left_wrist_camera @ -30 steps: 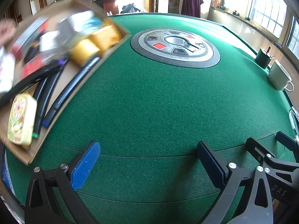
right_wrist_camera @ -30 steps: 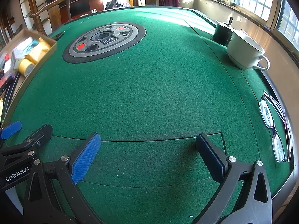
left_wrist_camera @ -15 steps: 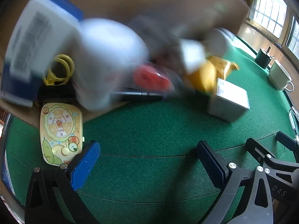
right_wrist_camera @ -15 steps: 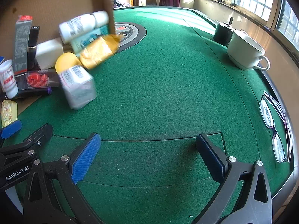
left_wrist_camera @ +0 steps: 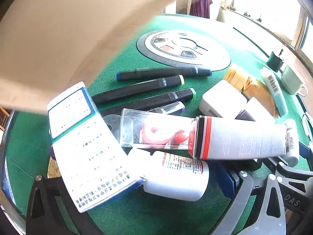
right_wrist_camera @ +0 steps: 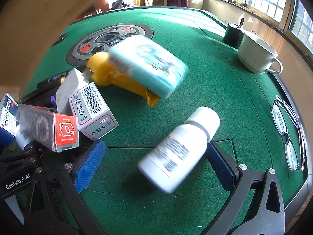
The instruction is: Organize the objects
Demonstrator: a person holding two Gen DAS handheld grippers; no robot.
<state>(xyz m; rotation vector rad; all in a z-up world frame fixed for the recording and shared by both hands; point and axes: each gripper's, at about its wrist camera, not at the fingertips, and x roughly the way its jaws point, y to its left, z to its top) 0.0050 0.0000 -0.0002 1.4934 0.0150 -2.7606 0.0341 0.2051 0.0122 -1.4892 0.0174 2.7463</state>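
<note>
Jaws of the right gripper point(right_wrist_camera: 154, 163) stand wide, a blurred white pill bottle point(right_wrist_camera: 179, 149) between them; left gripper point(left_wrist_camera: 135, 182) likewise spread under a blue-white box point(left_wrist_camera: 86, 146); best wait till the heap settles; markers point(left_wrist_camera: 144, 89), teal pack point(right_wrist_camera: 148, 64) crowd the desk point(right_wrist_camera: 205, 90); glasses point(right_wrist_camera: 287, 135) aside.

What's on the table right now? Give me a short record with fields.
surface: green felt table
spilled pile: markers, boxes, white bottle blurred
far right: white cup, eyeglasses
overhead: cardboard box, blurred
left gripper: jaws open, items lying between
right gripper: jaws open, bottle between, not clamped
</note>
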